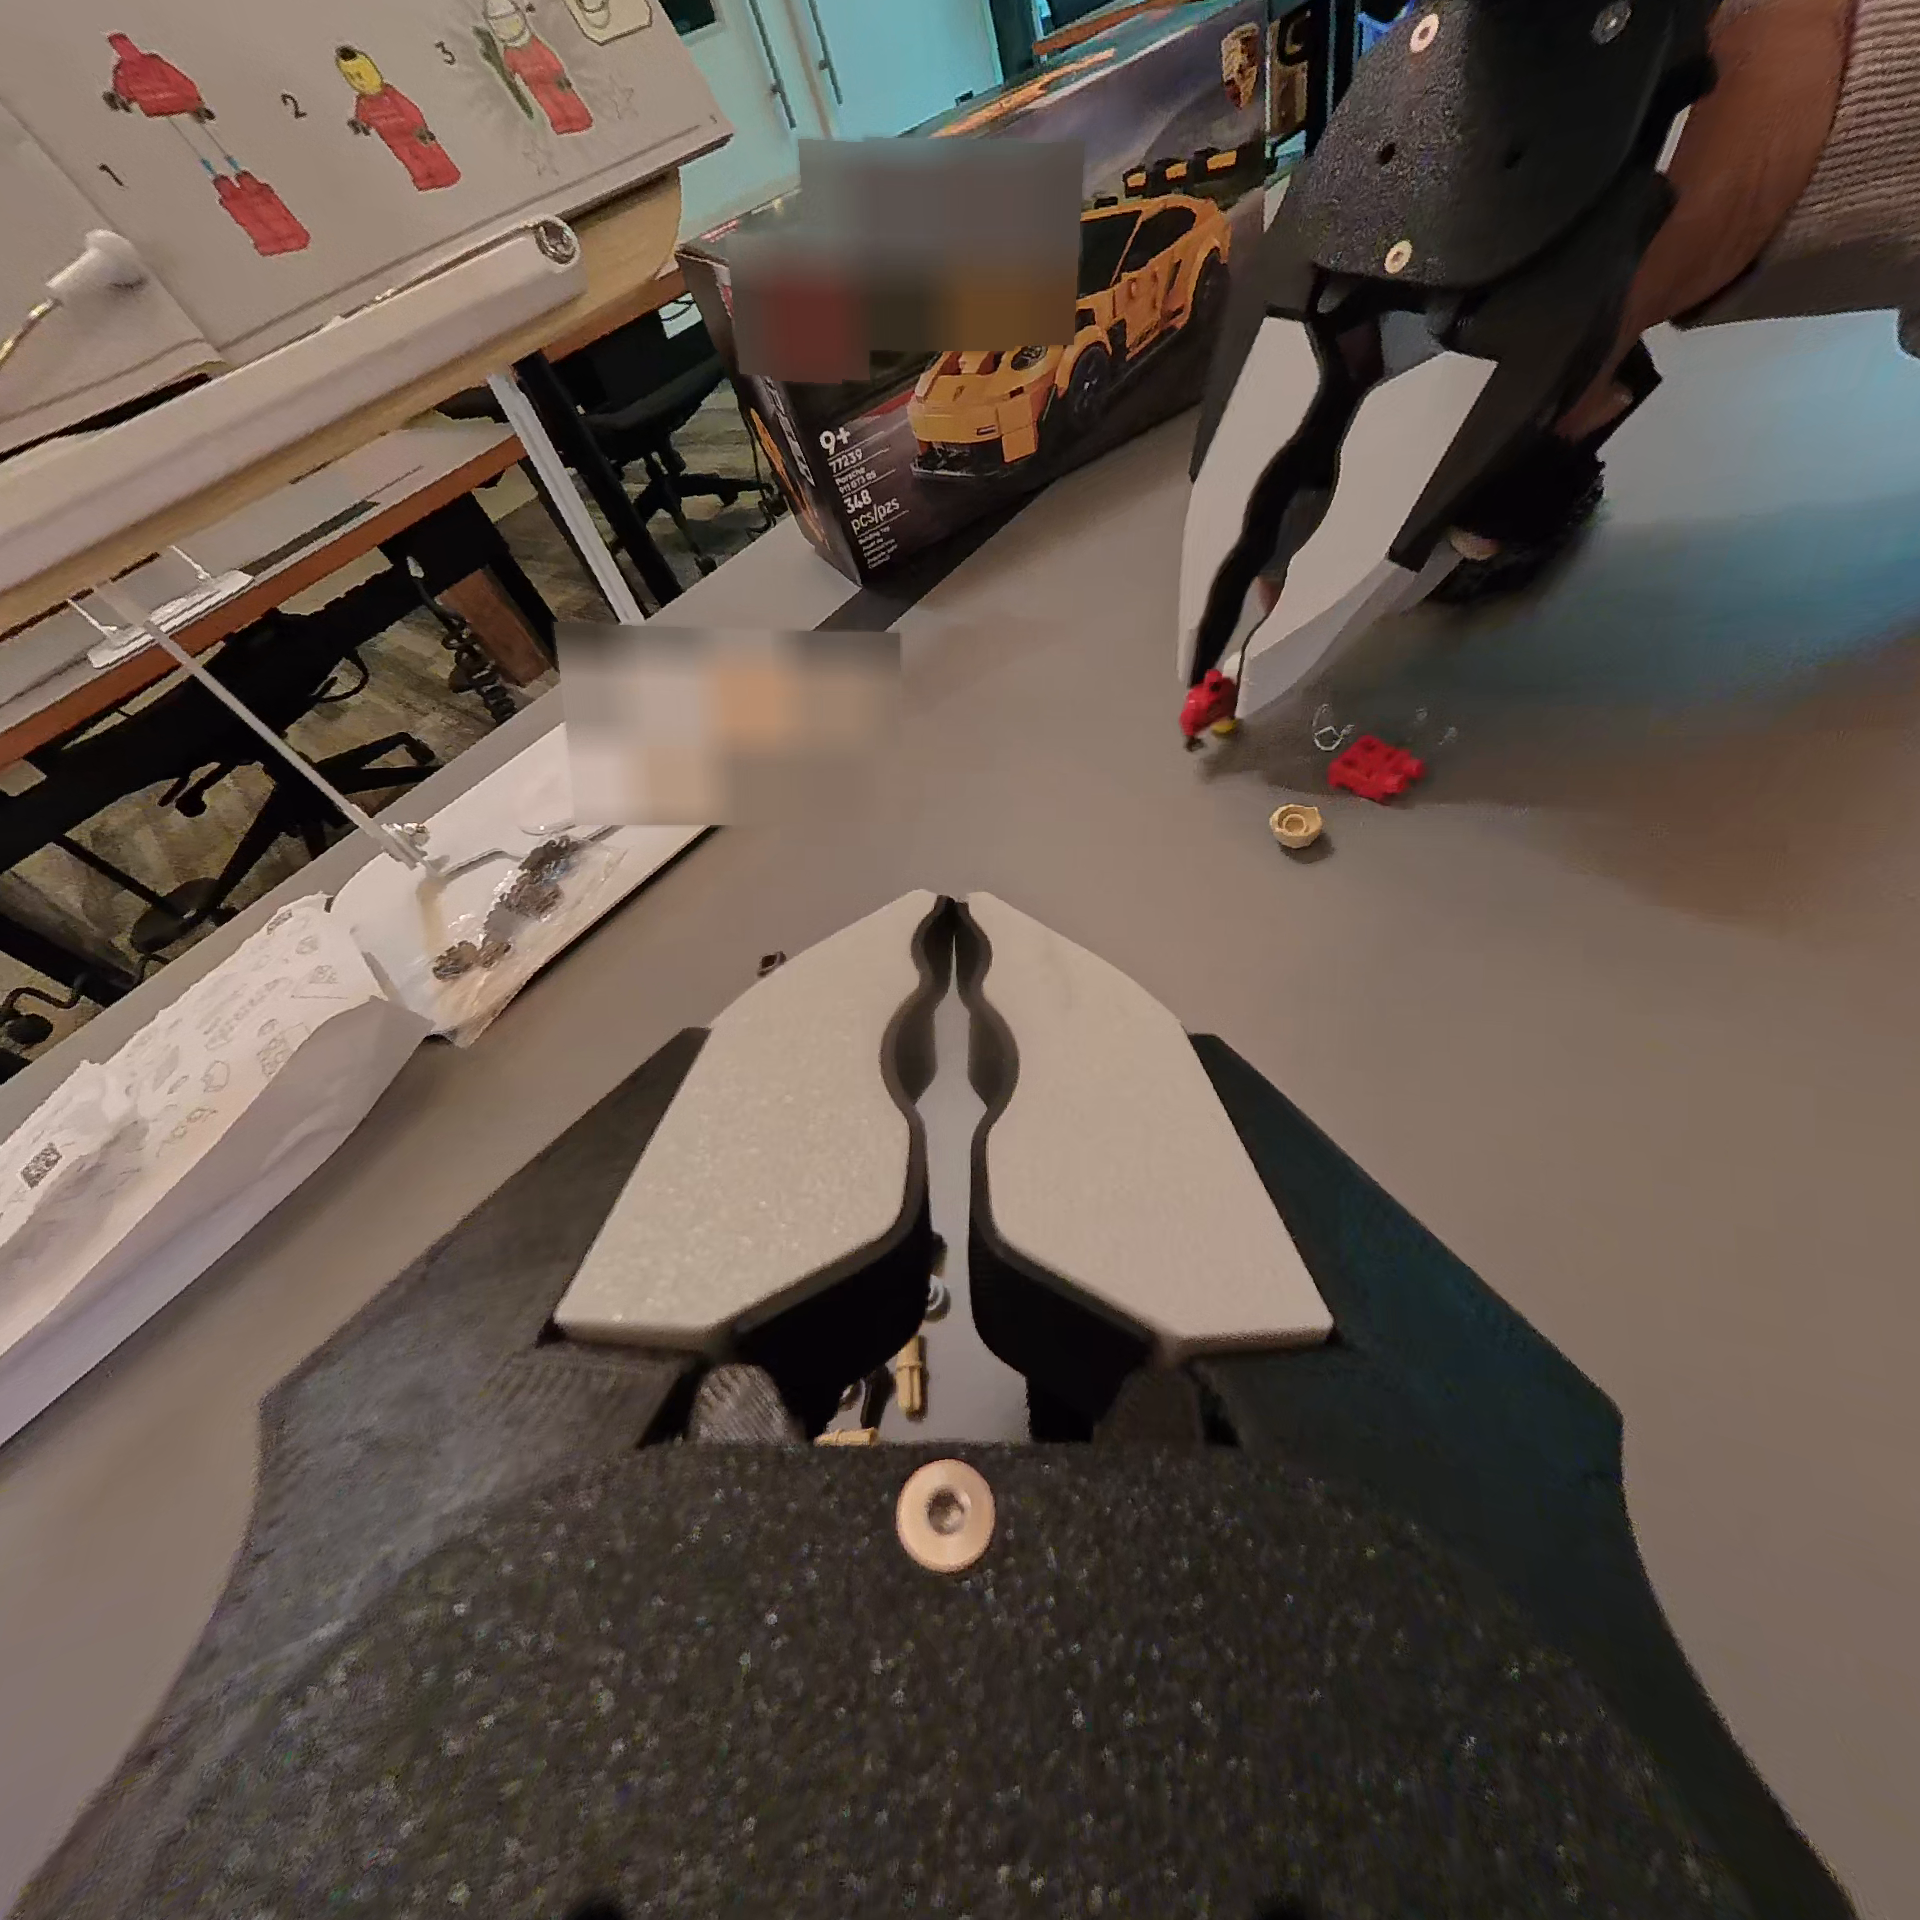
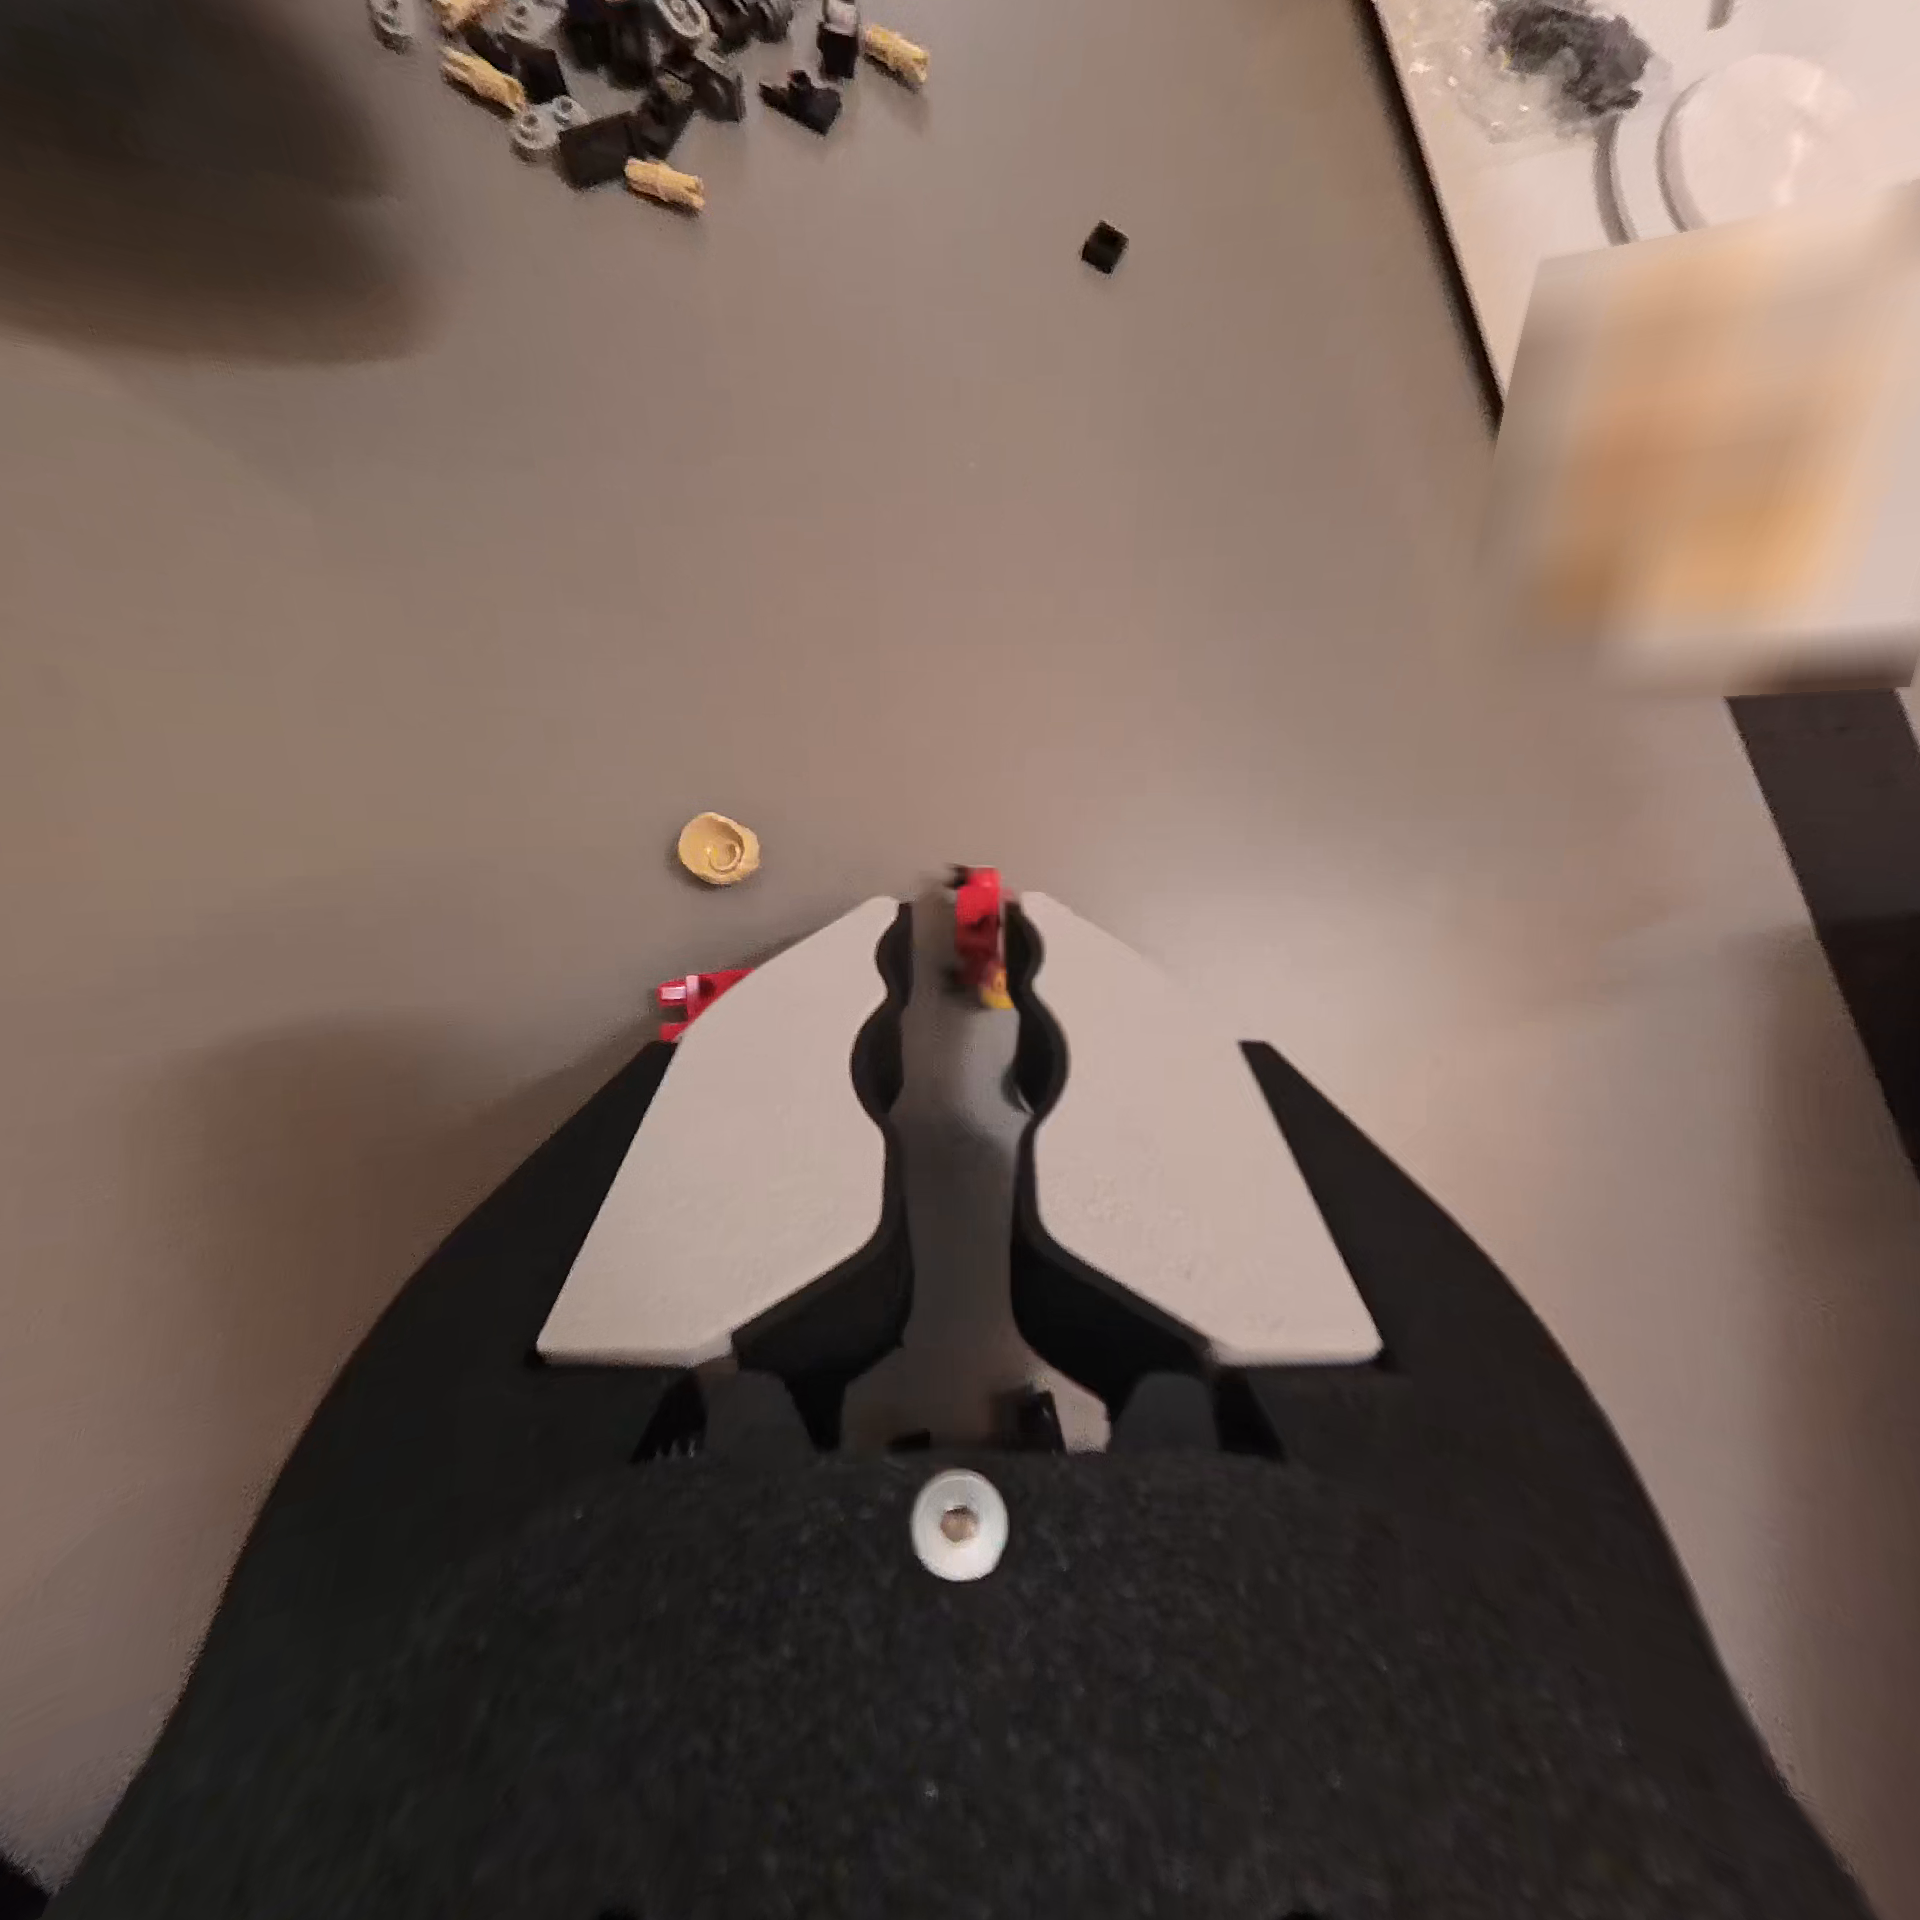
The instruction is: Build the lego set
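1. Closest to the left wrist camera, the left gripper (image 1: 953, 906) with its grey finger plates and black body is hovering low over the grey table (image 1: 1351, 1247). Its two tips are pressed together, with only a thin wavy slit behind them, and nothing is sitting between them.
2. Further off on the right, the right gripper (image 2: 961, 914) is pointing down at the table, and a hand (image 1: 1756, 156) in a ribbed sleeve is holding it.
3. Its fingers are standing a little apart. The small red minifigure body with a yellow bit (image 2: 979, 935) is sitting between the tips, against the right-hand finger. I cannot tell if both fingers are pinching it.
4. The figure's long side is running along the fingers, with the yellow end pointing back toward the right wrist camera and the red end pointing out past the tips.
5. The small red leg piece (image 1: 1374, 769) is lying flat on the table just beside those tips.
6. The round tan hair piece (image 2: 718, 849) is lying near it, hollow side up.
7. The heap of black, grey and tan small bricks (image 2: 644, 83) is lying well apart, and one black cube (image 2: 1103, 247) is sitting alone.
8. The dark box with a yellow car picture (image 1: 1039, 416) is standing at the back, and an open paper booklet with red figure drawings (image 1: 312, 156) is propped at the top left.
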Tool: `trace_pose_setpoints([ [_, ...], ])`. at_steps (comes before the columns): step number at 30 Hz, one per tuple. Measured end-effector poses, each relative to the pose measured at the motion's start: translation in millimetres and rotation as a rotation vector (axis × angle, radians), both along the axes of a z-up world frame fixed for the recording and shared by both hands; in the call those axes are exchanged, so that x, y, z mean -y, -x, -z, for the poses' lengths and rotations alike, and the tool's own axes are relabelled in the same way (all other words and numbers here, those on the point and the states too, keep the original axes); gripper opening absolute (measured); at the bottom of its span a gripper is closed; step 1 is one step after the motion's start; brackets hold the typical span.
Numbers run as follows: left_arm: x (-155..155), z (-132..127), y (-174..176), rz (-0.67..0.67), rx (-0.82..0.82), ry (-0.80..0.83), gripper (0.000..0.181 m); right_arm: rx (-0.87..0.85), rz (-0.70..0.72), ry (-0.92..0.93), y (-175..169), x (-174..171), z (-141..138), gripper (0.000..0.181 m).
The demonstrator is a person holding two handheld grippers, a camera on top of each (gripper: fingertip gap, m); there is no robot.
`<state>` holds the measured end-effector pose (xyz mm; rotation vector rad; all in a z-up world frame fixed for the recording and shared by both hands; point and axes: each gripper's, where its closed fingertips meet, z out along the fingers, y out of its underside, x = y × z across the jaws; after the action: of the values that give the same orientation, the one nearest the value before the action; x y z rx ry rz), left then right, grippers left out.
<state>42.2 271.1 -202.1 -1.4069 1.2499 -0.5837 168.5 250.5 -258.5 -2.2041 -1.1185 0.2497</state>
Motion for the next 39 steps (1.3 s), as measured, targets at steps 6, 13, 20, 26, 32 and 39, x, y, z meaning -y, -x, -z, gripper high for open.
trace_pose_setpoints([
  [6, -2, -2, 4, -0.021, 0.013, 0.024, 0.001, 0.037, -0.114, -0.07, 11, 36, -25, 0.022],
  [13, -3, 0, 2, -0.015, 0.013, 0.045, 0.001, 0.22, -0.146, -0.104, 17, 47, 16, 0.016],
  [20, 25, 6, -8, 0.133, -0.002, 0.141, 0.003, -0.031, -0.192, -0.088, 39, 58, -4, 0.008],
  [26, 93, -3, -20, 0.492, 0.056, 0.7, 0.01, -0.053, -0.447, -0.355, 95, 94, -54, 0.008],
  [32, 127, -19, -15, 0.687, 0.069, 1.018, 0.019, 0.229, -0.687, -0.631, 116, 121, -78, 0.008],
  [39, 142, -36, -7, 0.829, 0.126, 1.056, 0.023, 0.068, -0.69, -0.619, 126, 133, -95, 0.008],
])
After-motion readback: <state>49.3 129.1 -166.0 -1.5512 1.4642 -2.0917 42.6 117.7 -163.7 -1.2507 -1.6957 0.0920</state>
